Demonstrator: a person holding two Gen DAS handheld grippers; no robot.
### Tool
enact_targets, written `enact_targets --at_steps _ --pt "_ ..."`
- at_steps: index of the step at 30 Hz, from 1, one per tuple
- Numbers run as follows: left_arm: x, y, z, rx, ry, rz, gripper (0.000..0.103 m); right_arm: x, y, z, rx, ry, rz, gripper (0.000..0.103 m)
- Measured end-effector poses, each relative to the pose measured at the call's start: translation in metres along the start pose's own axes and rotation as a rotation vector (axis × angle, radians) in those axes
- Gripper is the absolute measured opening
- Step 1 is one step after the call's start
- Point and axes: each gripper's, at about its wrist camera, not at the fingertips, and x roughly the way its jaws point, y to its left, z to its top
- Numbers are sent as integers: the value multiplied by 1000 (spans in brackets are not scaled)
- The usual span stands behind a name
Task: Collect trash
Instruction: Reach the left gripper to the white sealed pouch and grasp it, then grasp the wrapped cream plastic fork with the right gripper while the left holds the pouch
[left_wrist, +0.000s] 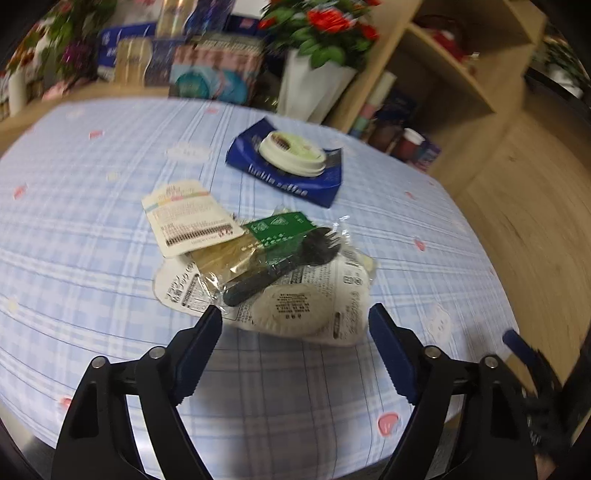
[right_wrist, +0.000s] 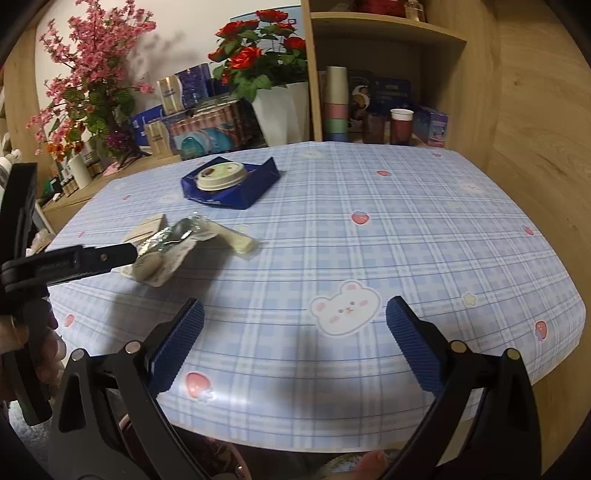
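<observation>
A pile of trash lies on the blue plaid table: a white printed food lid (left_wrist: 295, 306), a black plastic spork in clear wrap (left_wrist: 280, 262), a green packet (left_wrist: 280, 229) and a white card with coloured stripes (left_wrist: 188, 218). Farther back a white cup lid (left_wrist: 291, 147) rests on a dark blue coffee bag (left_wrist: 291, 181). My left gripper (left_wrist: 295, 317) is open, its jaws on either side of the white lid's near edge. The pile also shows in the right wrist view (right_wrist: 173, 243), with the bag (right_wrist: 236, 184) behind it. My right gripper (right_wrist: 295, 314) is open and empty above the table's near part.
Behind the table stand a white vase of red roses (right_wrist: 258, 74), pink blossoms (right_wrist: 92, 66), boxes and packets (right_wrist: 210, 125). A wooden shelf unit (right_wrist: 388, 37) holds stacked cups (right_wrist: 336, 107). A wooden wall (right_wrist: 535, 129) runs along the right. The table edge (right_wrist: 332, 439) is close below me.
</observation>
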Motion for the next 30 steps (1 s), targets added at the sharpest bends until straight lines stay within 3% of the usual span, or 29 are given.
enact_targets --at_steps 5,17,19,21,30 --pt "23 -2 -1 -13 31 18 76 8 -5 -5 3 23 -4 97" --pt "27 4 -6 20 -12 54 75 18 -2 -10 -9 49 4 97" --pt "25 5 -8 30 -20 57 69 20 0 -11 -12 55 8 97" --pt "22 6 -9 36 -25 46 52 20 3 -12 -20 62 13 97" --pt "-4 9 -25 96 -49 24 51 20 5 -11 -25 84 29 97"
